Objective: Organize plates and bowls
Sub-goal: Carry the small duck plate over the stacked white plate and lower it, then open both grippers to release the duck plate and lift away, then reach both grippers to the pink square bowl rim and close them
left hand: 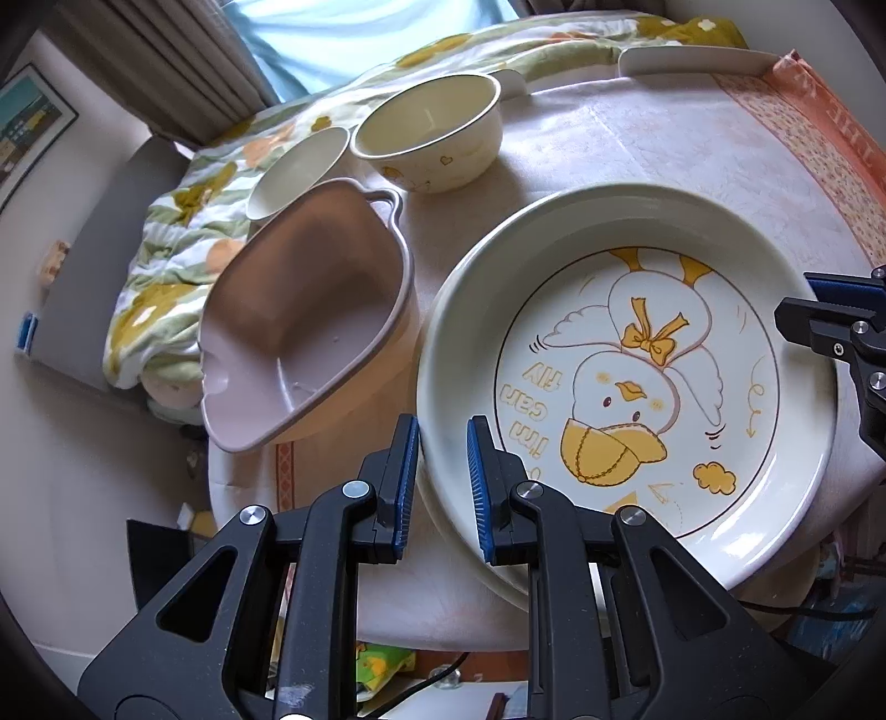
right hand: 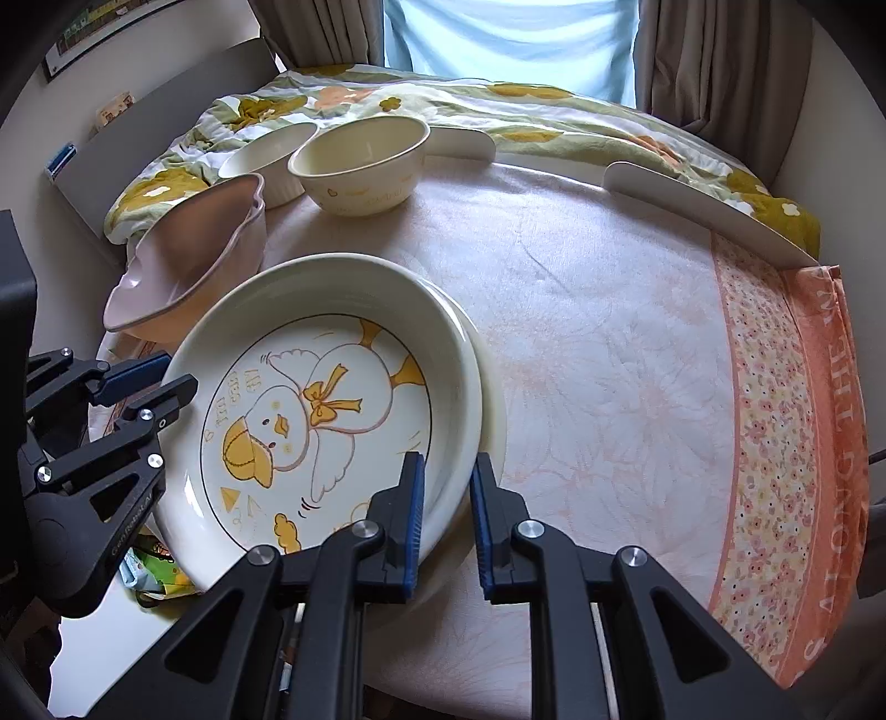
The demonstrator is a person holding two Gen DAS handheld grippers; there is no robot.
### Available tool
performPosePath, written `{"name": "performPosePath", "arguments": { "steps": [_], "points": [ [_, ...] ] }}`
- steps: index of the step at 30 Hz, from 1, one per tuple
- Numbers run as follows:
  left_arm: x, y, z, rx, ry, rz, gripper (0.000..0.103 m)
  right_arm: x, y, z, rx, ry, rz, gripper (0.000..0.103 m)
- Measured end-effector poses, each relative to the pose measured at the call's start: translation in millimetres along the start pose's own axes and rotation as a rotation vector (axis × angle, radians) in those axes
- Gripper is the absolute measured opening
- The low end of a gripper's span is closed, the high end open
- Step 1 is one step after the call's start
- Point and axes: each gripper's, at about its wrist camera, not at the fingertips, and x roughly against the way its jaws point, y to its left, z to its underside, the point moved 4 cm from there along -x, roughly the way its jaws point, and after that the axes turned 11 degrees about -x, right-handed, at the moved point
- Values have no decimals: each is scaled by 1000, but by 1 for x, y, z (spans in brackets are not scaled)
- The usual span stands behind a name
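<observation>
Both tools grasp the duck plate [left hand: 626, 354] by opposite rims: left tool [left hand: 441, 487], right tool [right hand: 447, 520]. It sits atop another plate [right hand: 494, 399], so stacking looks nearly done. Next: let go cleanly.

Soft daylight from the window [right hand: 509, 50] behind the curtains [right hand: 714, 66], fairly bright, slightly blown out there. Weak shadows under the bowls [left hand: 432, 133]. Mild sheen on the plate [left hand: 626, 387]. Heavy fisheye bending, dark corners. Focus sharp.

Cream duck-print plate [left hand: 626, 387] tilted atop another plate [right hand: 490, 387]; at its 10 o'clock a pink basin [left hand: 310, 338], at 11 two cream bowls [left hand: 429, 133], upright
</observation>
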Motion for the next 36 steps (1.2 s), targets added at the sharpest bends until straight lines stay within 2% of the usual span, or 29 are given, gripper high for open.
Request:
{"name": "performPosePath", "arguments": {
  "steps": [8,13,14,15,16,17,18,19,21,24,28,31,34,36],
  "points": [
    [0,5,2,55,7,51,16,2,-2,2,-8,-1,-13,15],
    [27,24,-4,133,-49,100,16,22,-9,-8,-56,-35,-59,15],
    [32,31,-6,153,-58,112,21,28,-11,-12,-63,-41,-80,15],
    [39,39,-7,187,-71,132,41,33,-12,-16,-70,-45,-101,15],
    [45,47,-7,223,-89,142,59,39,-14,-21,-75,-56,-115,26],
    [53,57,-7,264,-113,140,97,46,-15,-27,-73,-71,-129,38],
    [63,68,-5,308,-150,125,103,53,-15,-33,-65,-88,-147,78],
    [74,79,-3,348,-188,116,103,60,-15,-38,-59,-104,-167,103],
    [83,94,-1,398,-197,121,103,73,-14,-50,-44,-148,-217,103],
    [88,125,11,504,-201,145,103,83,-7,-69,-9,-164,-273,103],
    [73,166,33,646,-196,202,103,77,18,-94,70,-91,-312,103],
    [49,186,43,703,-179,286,102,64,43,-111,87,-75,-307,103],
    [15,194,49,740,-148,363,94,34,70,-120,122,-16,-324,103],
    [-10,193,49,755,-119,428,79,10,87,-123,127,33,-334,103]
  ]
}}
